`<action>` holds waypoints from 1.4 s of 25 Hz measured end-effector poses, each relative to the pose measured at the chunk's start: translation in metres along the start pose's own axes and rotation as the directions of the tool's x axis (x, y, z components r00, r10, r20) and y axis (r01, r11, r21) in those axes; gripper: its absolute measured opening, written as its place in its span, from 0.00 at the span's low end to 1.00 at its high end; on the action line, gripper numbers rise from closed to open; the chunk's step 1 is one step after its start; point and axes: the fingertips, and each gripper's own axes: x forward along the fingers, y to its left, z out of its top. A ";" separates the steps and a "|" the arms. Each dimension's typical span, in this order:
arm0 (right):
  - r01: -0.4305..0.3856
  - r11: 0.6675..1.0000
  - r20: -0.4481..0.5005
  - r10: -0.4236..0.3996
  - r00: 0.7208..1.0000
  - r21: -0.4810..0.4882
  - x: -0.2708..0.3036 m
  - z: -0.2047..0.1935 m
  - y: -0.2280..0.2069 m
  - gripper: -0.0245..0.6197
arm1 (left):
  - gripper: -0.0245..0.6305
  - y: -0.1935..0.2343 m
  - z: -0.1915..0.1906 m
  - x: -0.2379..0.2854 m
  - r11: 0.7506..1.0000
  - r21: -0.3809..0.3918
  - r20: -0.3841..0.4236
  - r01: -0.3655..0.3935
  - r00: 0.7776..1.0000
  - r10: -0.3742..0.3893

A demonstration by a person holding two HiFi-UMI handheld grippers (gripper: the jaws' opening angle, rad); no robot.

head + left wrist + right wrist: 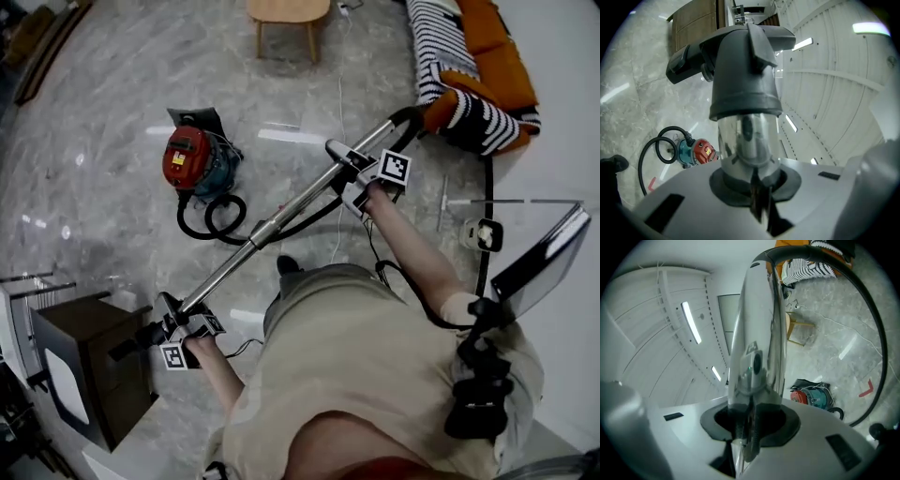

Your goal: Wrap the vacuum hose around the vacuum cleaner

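The left tongs (169,317) and right tongs (360,176) pinch the shiny pipe (272,225) (hose (212,221) not wrapped yet); next, probably carry it round the vacuum cleaner (191,159).

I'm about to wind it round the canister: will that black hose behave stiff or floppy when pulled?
Probably floppy but springy: the hose lies in loose loops beside the vacuum cleaner and arcs freely from the metal wand. It may resist tight turns and uncoil. The cleaner looks small on a glossy floor, so tugging could drag it.
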 end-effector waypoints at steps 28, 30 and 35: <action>-0.076 0.997 -0.085 0.073 0.994 -0.030 0.186 0.002 0.068 0.18 | 0.30 -0.008 0.004 0.049 0.990 0.136 -0.146 0.024 0.989 -0.004; -0.096 0.995 -0.128 0.094 0.987 -0.011 0.198 0.014 0.064 0.18 | 0.31 -0.015 -0.007 0.060 0.987 0.162 -0.136 0.001 0.990 0.022; -0.202 0.978 -0.267 0.210 0.941 0.058 0.227 0.043 0.058 0.18 | 0.33 -0.041 -0.031 0.093 0.969 0.245 -0.082 -0.027 0.995 0.049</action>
